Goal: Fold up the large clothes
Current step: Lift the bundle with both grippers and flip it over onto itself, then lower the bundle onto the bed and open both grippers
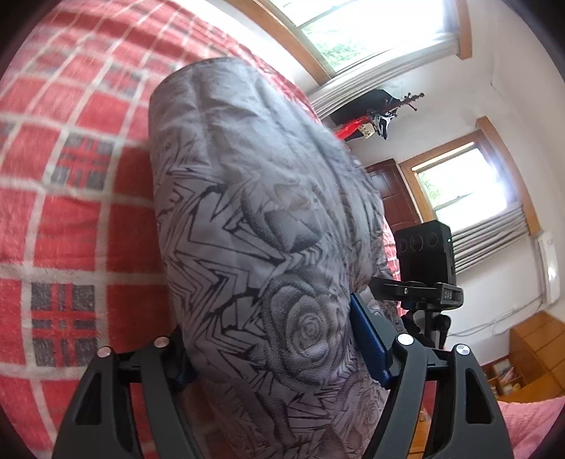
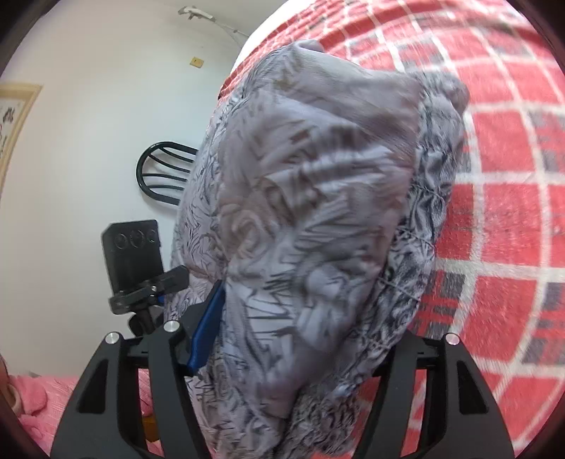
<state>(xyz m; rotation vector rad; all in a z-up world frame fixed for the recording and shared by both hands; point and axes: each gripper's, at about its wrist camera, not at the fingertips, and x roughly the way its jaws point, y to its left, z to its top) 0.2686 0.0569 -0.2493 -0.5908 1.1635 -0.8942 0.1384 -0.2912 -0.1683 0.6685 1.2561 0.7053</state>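
Left gripper (image 1: 272,339): clenched on a thick bunch of the grey rose-print garment (image 1: 247,212); blue pad (image 1: 369,339) presses the cloth at lower right, the other pad is mostly hidden behind the fabric at lower left.
Right gripper (image 2: 293,339): likewise grasping the same garment (image 2: 310,219); blue pad (image 2: 206,325) against the cloth at lower left, the far pad is covered.
Garment, left wrist view: fills frame centre, running from the bottom edge to upper centre, raised above the red checked bedspread (image 1: 70,176).
Garment, right wrist view: bunched and layered, paler inner side facing the camera, darker printed edge along its right.
Bedspread, right wrist view: red checked bedspread (image 2: 501,176) takes the whole right side.
Camera on tripod: black, right of centre in the left wrist view (image 1: 425,254); left of centre in the right wrist view (image 2: 136,254).
Room: windows (image 1: 370,28) upper right; black chair back (image 2: 162,173) at left.
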